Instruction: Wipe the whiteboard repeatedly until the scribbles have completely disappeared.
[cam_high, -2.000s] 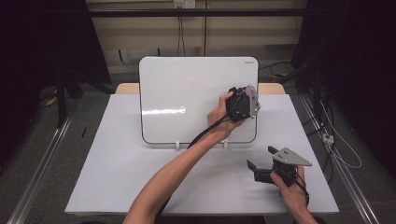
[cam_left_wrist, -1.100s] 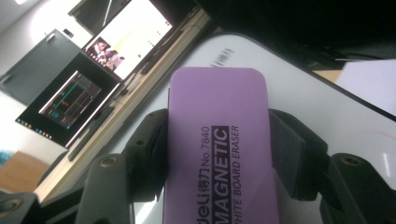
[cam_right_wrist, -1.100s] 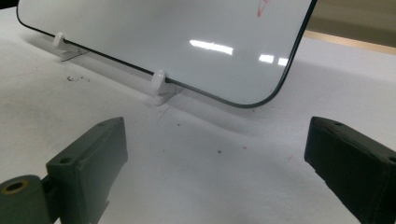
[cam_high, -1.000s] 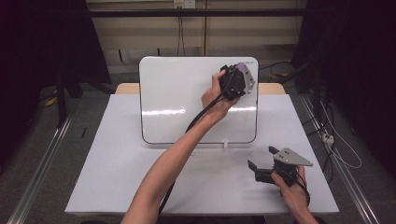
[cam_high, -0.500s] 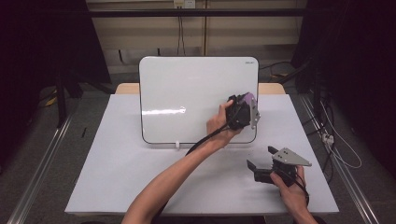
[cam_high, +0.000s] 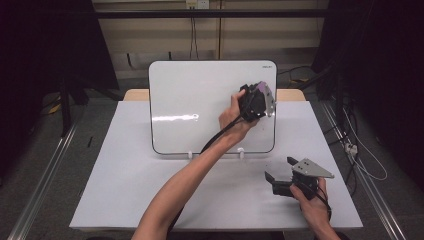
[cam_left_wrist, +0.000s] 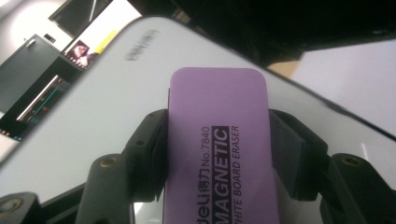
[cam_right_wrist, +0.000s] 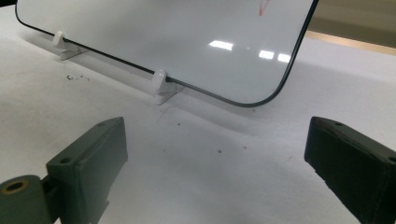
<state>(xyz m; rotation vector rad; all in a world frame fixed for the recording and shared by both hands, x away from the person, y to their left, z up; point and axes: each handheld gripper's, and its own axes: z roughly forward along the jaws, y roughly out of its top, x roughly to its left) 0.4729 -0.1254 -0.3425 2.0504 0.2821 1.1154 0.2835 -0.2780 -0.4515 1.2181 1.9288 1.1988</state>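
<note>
Well, the left gripper (cam_high: 256, 102) is up against the upper right part of the whiteboard (cam_high: 200, 95), its jaws clamped on the long sides of a purple eraser (cam_left_wrist: 219, 140). The eraser looks light and slightly soft, a foam block by my guess, so that grip across its narrow width seems the right hold; squeeze harder and it would likely just dent. The board itself is stiff and glossy, propped in two small white clips (cam_right_wrist: 161, 86) on the table (cam_high: 125, 190), and I would guess it could rock back if pressed hard.

The right gripper (cam_high: 282, 180) rests low on the table in front of the board's lower right corner, jaws standing wide apart with nothing between them.

From above, the eraser's face is hidden behind the gripper, so I cannot tell whether it touches the board. A small red mark (cam_right_wrist: 263, 7) sits at the top edge of the right gripper view, cut off.
</note>
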